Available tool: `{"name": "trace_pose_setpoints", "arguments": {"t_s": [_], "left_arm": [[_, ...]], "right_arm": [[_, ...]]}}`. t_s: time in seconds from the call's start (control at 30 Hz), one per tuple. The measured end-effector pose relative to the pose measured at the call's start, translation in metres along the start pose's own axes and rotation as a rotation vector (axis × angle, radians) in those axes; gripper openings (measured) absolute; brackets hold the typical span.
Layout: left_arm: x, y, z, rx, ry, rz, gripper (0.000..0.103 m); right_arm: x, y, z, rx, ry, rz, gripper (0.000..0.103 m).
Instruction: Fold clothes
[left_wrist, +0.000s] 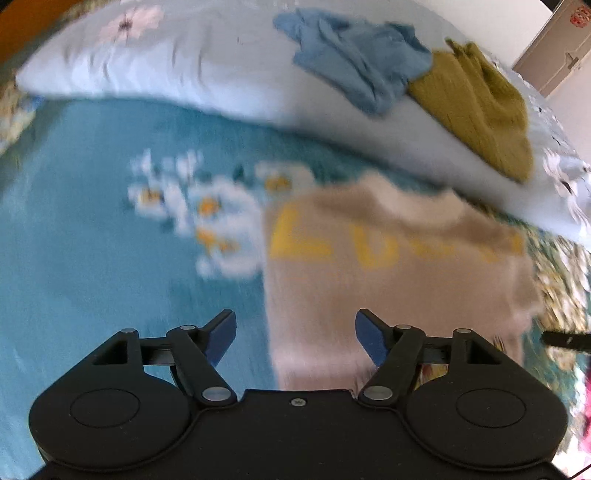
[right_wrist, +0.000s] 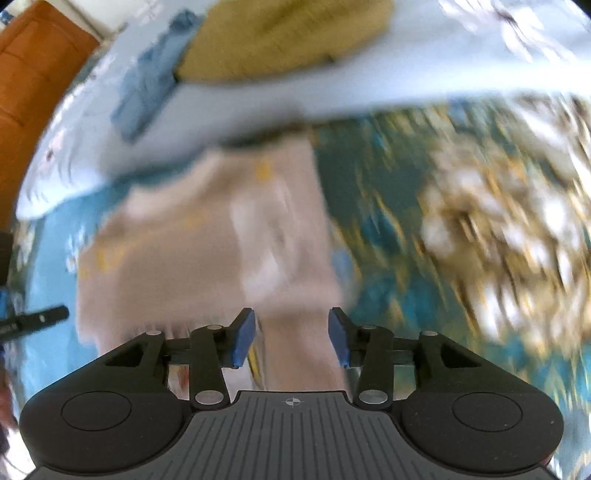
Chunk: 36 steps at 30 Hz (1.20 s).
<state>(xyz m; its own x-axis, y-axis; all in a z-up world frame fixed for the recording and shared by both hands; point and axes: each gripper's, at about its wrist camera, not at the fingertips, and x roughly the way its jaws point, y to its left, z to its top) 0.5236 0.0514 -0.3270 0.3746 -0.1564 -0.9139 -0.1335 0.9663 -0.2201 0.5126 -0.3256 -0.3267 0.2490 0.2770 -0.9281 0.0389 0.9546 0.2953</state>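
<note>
A beige top with yellow letters (left_wrist: 388, 280) lies flat on the teal flowered bedsheet (left_wrist: 74, 258). My left gripper (left_wrist: 295, 338) hangs open over the top's left edge, nothing between its blue pads. In the blurred right wrist view the same beige top (right_wrist: 221, 240) lies folded in a narrow strip. My right gripper (right_wrist: 291, 338) stands open just above the strip's near end, and its pads are clear of the cloth. A crumpled blue garment (left_wrist: 351, 62) and a mustard knit (left_wrist: 476, 110) lie behind on the pale duvet.
The pale blue duvet (left_wrist: 166, 74) is bunched along the far side of the bed. A white door (left_wrist: 554, 51) stands at the far right. An orange headboard (right_wrist: 29, 74) is at the left. Part of the other gripper (right_wrist: 33, 319) pokes in from the left edge.
</note>
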Motion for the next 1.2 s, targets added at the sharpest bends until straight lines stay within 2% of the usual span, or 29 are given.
{"name": "trace_pose_setpoints", "arguments": {"t_s": [0.2,0.33,0.47,0.67,0.77,0.9,1.0,1.07,1.1,1.13,1.17,1.2], "left_arm": [[-0.007,-0.01,-0.076,0.019,0.167,-0.024,0.069],[-0.011,-0.016,-0.125,0.026,0.264,-0.043,0.069],[-0.011,-0.022,-0.158,0.03,0.298,-0.073,0.069],[-0.004,-0.009,-0.193,-0.134,0.326,-0.122,0.066],[-0.002,-0.006,-0.206,-0.187,0.333,-0.167,0.065],[-0.001,-0.001,-0.221,-0.249,0.321,-0.188,0.062],[-0.005,0.004,-0.224,-0.345,0.297,-0.187,0.061],[-0.009,0.008,-0.226,-0.417,0.279,-0.183,0.058],[-0.01,0.009,-0.228,-0.444,0.269,-0.176,0.053],[-0.012,0.011,-0.229,-0.471,0.259,-0.168,0.043],[-0.014,0.008,-0.228,-0.453,0.255,-0.15,0.036],[-0.015,0.004,-0.228,-0.433,0.252,-0.131,0.023]], "right_arm": [[-0.006,-0.027,-0.097,0.02,0.199,-0.058,0.045],[-0.001,-0.036,-0.132,0.041,0.272,-0.034,0.046],[0.007,-0.04,-0.138,0.055,0.284,0.01,0.045],[0.02,-0.055,-0.14,0.128,0.3,0.107,0.042],[0.023,-0.066,-0.142,0.171,0.31,0.16,0.035],[0.027,-0.078,-0.143,0.214,0.322,0.207,0.032],[0.03,-0.086,-0.139,0.245,0.333,0.227,0.032],[0.03,-0.089,-0.138,0.267,0.34,0.238,0.032],[0.03,-0.09,-0.138,0.272,0.343,0.243,0.032],[0.03,-0.089,-0.137,0.266,0.346,0.247,0.032],[0.029,-0.088,-0.137,0.255,0.348,0.247,0.031],[0.029,-0.085,-0.137,0.235,0.35,0.242,0.027]]}}
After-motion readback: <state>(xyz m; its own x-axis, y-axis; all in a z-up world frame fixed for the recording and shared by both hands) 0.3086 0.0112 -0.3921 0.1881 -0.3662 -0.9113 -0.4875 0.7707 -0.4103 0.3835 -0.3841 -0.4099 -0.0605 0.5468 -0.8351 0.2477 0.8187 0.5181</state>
